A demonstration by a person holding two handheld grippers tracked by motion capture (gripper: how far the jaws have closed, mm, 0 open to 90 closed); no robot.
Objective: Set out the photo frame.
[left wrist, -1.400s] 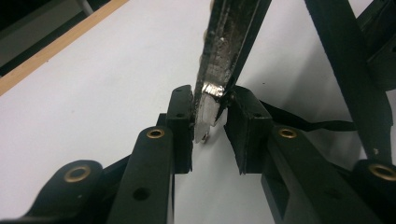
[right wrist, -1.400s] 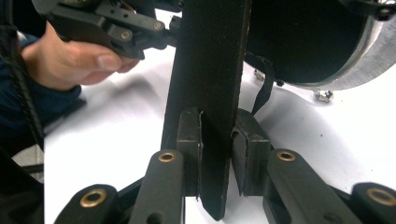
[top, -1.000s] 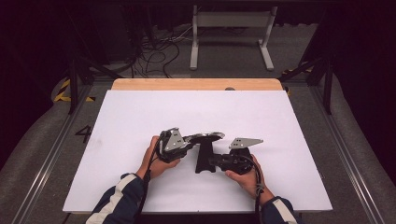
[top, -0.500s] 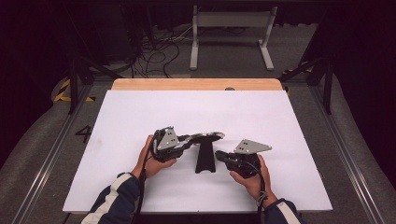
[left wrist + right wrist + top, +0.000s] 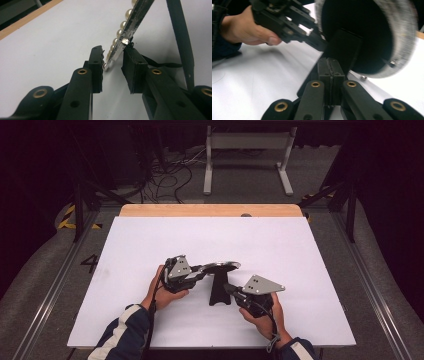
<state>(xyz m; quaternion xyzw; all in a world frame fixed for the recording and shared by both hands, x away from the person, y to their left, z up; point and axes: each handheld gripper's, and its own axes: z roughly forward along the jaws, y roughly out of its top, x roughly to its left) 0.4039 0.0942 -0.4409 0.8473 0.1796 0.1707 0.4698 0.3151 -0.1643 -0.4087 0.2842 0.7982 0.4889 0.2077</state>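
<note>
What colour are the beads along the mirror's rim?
Cream pearl beads on the mirror, clearest in the left gripper view.

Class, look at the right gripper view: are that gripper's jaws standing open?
No: the right gripper has its two black pads pressed flat together, nothing between them.

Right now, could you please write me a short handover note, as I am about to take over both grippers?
Left gripper: jaws shut on the pearl-trimmed rim of the round mirror, holding it tilted above the table.
Right gripper: jaws shut, nothing between them, tips close behind the mirror at its black prop.
Done: the prop is swung out, and its foot seems to rest on the table.
Left: probably stand the mirror on its prop, check that it balances, then release the rim.
</note>
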